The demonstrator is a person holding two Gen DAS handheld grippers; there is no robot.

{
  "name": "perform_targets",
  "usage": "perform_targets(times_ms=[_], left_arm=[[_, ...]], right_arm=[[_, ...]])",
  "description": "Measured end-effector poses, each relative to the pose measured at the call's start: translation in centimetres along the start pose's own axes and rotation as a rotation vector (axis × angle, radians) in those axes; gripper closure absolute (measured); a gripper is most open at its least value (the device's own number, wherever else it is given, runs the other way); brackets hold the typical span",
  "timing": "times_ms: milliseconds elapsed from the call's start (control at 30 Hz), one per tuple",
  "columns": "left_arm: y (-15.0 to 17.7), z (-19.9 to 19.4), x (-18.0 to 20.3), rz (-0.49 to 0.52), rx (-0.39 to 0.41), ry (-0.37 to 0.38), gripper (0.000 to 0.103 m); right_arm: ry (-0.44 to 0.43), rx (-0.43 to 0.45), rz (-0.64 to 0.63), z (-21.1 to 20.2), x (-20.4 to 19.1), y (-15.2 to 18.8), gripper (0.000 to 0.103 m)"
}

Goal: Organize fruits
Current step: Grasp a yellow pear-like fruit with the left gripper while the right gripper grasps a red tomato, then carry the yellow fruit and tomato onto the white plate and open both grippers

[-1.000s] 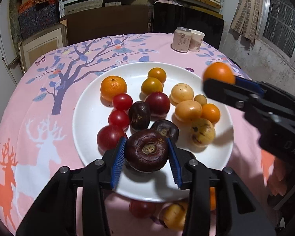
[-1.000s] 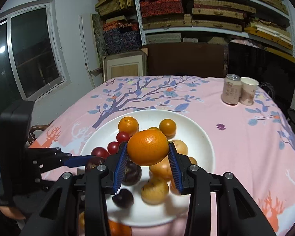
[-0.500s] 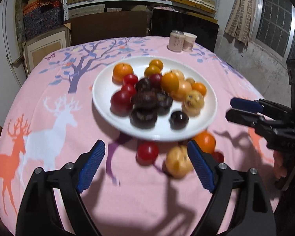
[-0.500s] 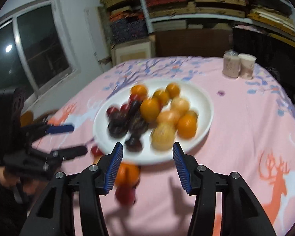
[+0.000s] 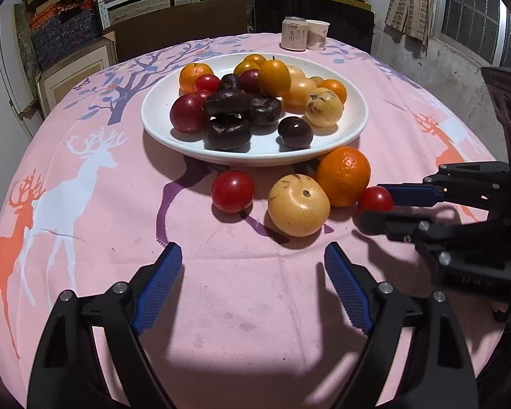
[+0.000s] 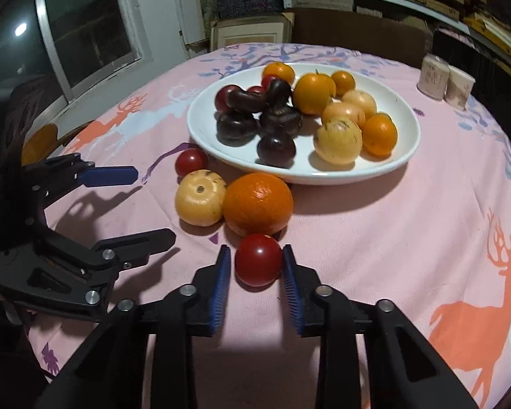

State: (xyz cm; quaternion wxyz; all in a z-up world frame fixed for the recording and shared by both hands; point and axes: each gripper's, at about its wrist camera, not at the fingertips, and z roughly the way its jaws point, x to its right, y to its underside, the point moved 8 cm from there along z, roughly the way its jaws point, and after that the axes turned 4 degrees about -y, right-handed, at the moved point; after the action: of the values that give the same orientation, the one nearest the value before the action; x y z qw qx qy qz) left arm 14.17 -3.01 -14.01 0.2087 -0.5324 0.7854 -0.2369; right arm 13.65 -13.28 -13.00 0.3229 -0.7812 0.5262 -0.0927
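Note:
A white plate holds several fruits: oranges, yellow fruits, red ones and dark purple ones. On the pink cloth in front of it lie a red tomato, a yellow fruit, an orange and a second red tomato. My right gripper is open, its blue pads on either side of that second tomato with small gaps. My left gripper is wide open and empty above bare cloth.
A can and a paper cup stand at the table's far edge. The round table's pink deer-print cloth drops off at the sides. Shelves, boxes and a dark chair stand behind.
Both grippers let go of their fruits onto the plate and pulled back toward the table's near side. The right gripper has come down around the loose red tomato.

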Motion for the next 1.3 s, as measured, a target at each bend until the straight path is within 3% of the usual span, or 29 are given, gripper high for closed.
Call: perform_targets(times_ms=[267,333,433,567,700,767,800,1300], left_arm=[[-1.5,0.9,1.8,-0.001,0.017,-0.025,0.023],[-1.5,1.8,2.6,0.02,-0.013,-0.011,0.052],[-2.0,2.2,3.3,0.033,-0.007,-0.008,0.06],[-2.2,2.5,3.4,0.023,-0.006,0.001,0.06],[-2.7,3.0,2.8,-0.013,-0.007,0.008,0.053],[-2.7,2.9,2.8,-0.01,-0.003,0.006,0.055],[-2.6,2.8,2.9,-0.005,0.001,0.012,0.063],[-1.6,-0.6,2.8,-0.047,0.059,-0.025,0.063]], right_arm=[[-0.135,0.133,0.213,-2.7,3.8,0.4,0.075],[-0.149,0.147,0.245,-3.0,4.4,0.5,0.075],[-0.166,0.15,0.259,-3.0,4.6,0.4,0.075],[-0.179,0.153,0.247,-3.1,4.4,0.4,0.075],[-0.188,0.152,0.25,-3.1,4.4,0.4,0.075],[-0.191,0.156,0.248,-3.2,4.5,0.3,0.075],[-0.191,0.158,0.246,-3.2,4.4,0.3,0.075],[-0.195,0.249,0.204,-5.2,3.8,0.0,0.075]])
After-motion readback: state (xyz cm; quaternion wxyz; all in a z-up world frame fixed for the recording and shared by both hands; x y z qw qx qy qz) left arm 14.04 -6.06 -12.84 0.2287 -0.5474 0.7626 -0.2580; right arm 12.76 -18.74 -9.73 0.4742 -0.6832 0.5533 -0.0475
